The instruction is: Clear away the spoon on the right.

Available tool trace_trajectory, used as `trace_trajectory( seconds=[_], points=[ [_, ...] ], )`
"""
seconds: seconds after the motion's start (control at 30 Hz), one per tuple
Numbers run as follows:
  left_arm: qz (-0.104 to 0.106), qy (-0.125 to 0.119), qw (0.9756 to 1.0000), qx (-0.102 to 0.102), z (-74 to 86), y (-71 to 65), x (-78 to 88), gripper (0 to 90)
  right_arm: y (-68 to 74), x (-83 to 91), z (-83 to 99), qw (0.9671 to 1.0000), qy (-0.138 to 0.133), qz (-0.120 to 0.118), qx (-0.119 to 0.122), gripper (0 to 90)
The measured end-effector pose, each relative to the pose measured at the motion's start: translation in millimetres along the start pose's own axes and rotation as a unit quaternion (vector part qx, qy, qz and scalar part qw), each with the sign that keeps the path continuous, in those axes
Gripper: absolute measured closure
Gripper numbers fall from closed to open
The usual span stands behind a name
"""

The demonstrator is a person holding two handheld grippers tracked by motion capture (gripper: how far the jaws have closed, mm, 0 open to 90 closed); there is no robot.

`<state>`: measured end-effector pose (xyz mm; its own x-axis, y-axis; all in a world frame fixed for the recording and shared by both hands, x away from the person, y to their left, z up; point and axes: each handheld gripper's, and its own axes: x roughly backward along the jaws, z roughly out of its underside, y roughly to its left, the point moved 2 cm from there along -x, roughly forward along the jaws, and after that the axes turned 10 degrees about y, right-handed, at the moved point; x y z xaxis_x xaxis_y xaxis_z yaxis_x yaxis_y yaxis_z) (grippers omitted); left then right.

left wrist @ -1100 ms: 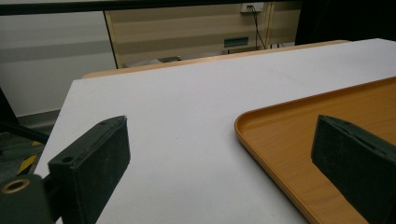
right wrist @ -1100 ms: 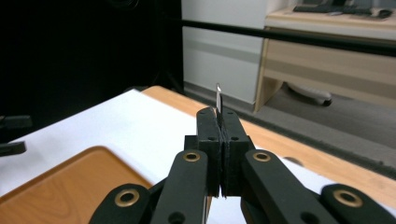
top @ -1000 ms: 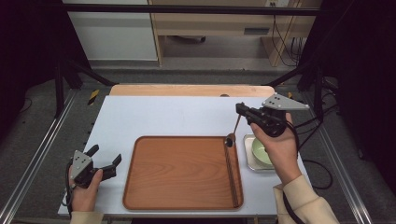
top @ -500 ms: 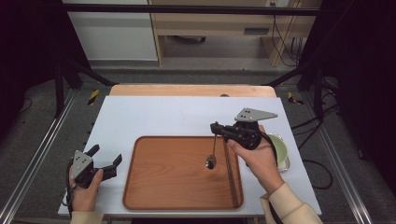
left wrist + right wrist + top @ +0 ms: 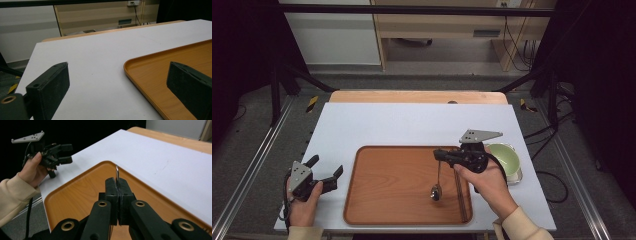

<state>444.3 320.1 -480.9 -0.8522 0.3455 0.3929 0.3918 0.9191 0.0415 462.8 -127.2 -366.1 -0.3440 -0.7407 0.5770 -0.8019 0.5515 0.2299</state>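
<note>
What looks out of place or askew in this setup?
Nothing stands out. The right tool holds a spoon hanging bowl-down over the wooden tray, chopsticks lie along its right side, and the green bowl sits upright.

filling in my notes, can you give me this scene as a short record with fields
work in hand: spoon carried over the wooden tray
right gripper: shut on the spoon's handle, spoon hanging bowl down
spoon bowl: low over the tray; contact cannot be told
left gripper: open, nothing between its fingers, at the tray's left edge
also on tray: chopsticks along the right side
beside tray: green bowl on the white table, to the right
</note>
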Motion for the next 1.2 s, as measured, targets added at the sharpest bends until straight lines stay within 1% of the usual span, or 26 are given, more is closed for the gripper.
trace_trajectory(
  seconds=[0.13, 0.4, 0.6, 0.63, 0.73, 0.77, 0.8, 0.93, 1.03, 1.13, 1.2],
  points=[
    [0.001, -0.001, 1.0000, 0.001, -0.1, -0.4, 0.0, 4.3, -0.7, -3.4, 6.8, 0.9998, 0.019, -0.007, -0.006, 89.2],
    [0.001, 0.000, 1.0000, 0.000, 0.0, -0.6, -0.2, 4.4, -3.8, -10.4, 15.0, 0.9991, 0.034, -0.020, -0.018, 89.2],
    [0.001, 0.000, 1.0000, 0.000, 0.0, -0.6, -0.2, 4.3, -7.6, -16.9, 22.5, 0.9982, 0.051, -0.023, -0.020, 89.0],
    [0.001, 0.000, 1.0000, 0.000, 0.0, -0.6, -0.2, 4.3, -8.2, -17.3, 23.2, 0.9980, 0.053, -0.024, -0.023, 88.9],
    [0.002, 0.000, 1.0000, 0.000, -0.1, -0.8, -0.3, 4.4, -12.2, -19.8, 26.2, 0.9973, 0.060, -0.026, -0.031, 85.5],
    [0.002, 0.000, 1.0000, 0.000, 0.0, -0.8, -0.4, 4.4, -13.2, -20.6, 26.9, 0.9972, 0.063, -0.026, -0.030, 84.6],
    [0.002, 0.001, 1.0000, 0.000, 0.0, -0.8, -0.5, 4.4, -14.6, -22.2, 27.9, 0.9970, 0.068, -0.021, -0.031, 84.2],
    [0.002, 0.001, 1.0000, 0.000, 0.0, -0.8, -0.5, 4.4, -19.1, -29.0, 31.2, 0.9962, 0.077, -0.014, -0.038, 81.8],
    [0.002, 0.001, 1.0000, 0.000, 0.2, -0.7, -0.6, 4.4, -21.7, -35.4, 32.7, 0.9954, 0.088, -0.003, -0.039, 80.0],
    [0.002, 0.001, 1.0000, 0.000, 0.3, -0.4, -0.7, 4.4, -23.8, -41.4, 33.0, 0.9949, 0.094, 0.005, -0.037, 78.7],
    [0.002, 0.002, 1.0000, 0.000, 0.3, -0.5, -0.8, 4.4, -25.3, -46.5, 32.7, 0.9939, 0.105, 0.015, -0.030, 77.1]
  ],
)
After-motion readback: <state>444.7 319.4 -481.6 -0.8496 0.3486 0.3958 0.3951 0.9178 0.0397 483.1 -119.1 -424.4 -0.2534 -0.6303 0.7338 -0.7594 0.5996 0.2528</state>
